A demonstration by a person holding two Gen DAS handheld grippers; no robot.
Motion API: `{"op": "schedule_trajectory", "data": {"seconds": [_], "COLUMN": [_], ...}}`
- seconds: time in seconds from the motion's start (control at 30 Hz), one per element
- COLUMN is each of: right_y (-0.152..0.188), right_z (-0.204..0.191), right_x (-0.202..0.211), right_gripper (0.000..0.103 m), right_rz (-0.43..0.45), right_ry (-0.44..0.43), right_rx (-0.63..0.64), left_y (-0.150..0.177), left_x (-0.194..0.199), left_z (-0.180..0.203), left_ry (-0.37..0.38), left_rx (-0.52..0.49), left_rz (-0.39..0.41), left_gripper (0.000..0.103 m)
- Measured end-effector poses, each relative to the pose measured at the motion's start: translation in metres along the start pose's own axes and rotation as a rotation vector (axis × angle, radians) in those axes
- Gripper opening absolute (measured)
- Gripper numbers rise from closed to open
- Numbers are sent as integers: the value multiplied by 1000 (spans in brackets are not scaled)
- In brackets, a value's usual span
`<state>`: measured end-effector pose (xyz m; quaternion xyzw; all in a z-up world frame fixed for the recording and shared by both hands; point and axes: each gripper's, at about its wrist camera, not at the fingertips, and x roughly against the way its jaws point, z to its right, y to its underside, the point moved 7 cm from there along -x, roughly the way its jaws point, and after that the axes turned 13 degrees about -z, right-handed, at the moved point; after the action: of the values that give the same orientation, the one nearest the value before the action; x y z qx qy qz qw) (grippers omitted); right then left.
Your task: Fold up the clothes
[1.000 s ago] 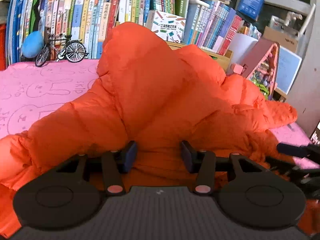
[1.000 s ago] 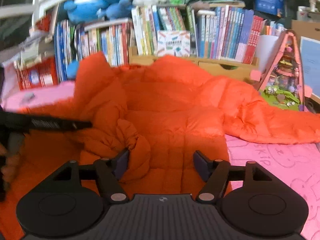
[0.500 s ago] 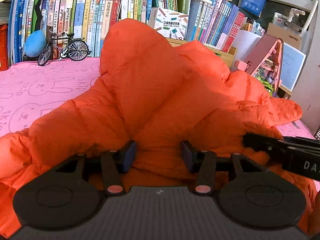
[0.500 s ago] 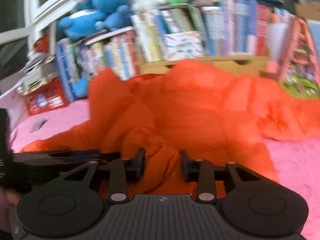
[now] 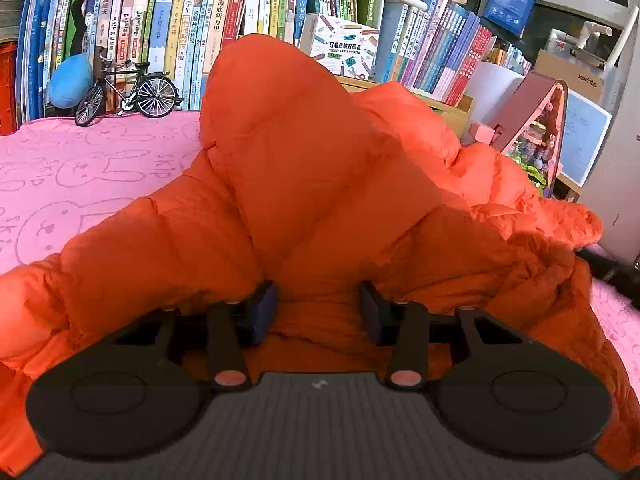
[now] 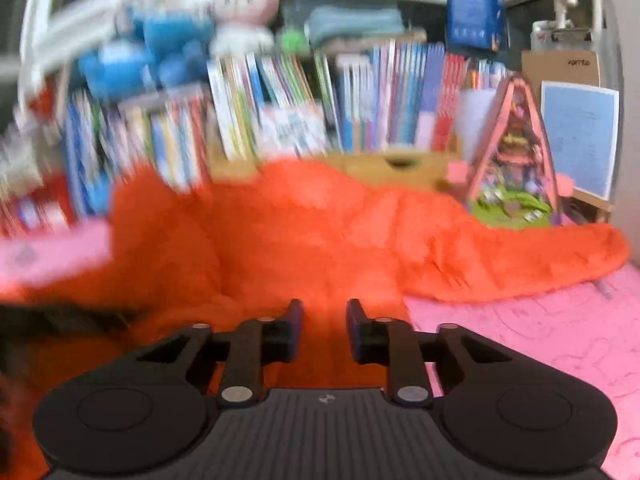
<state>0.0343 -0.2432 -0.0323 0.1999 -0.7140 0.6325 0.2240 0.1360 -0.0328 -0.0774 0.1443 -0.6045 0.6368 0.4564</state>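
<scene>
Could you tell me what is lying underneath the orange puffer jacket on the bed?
The orange puffer jacket lies on a pink bunny-print cover, which shows on both sides of it. Whatever sits directly beneath the padded fabric cannot be seen.

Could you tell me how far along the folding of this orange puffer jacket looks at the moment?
Early stage. Done: one part of the orange jacket is raised into a hump, but no neat fold shows. In hand: the left gripper and right gripper each have jacket fabric between their closing jaws. Left: a sleeve lies stretched out over the pink cover, and the body is bunched.
</scene>
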Motion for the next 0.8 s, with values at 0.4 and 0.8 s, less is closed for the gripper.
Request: {"op": "schedule_trajectory", "data": {"seconds": [0.4,0.8], "right_y": [24,-9], "right_z": [-80,2], "right_x": [19,-10], "right_gripper": [27,23], "right_rz": [-71,-84], "right_ry": [-218,99], "right_rx": [139,28], "left_y": [0,0], "left_x": [1,1], "left_z": [-3,-5], "left_ry": [30,44], "left_rx": [25,35], "left_rz": [6,7], "left_gripper": [43,44]}}
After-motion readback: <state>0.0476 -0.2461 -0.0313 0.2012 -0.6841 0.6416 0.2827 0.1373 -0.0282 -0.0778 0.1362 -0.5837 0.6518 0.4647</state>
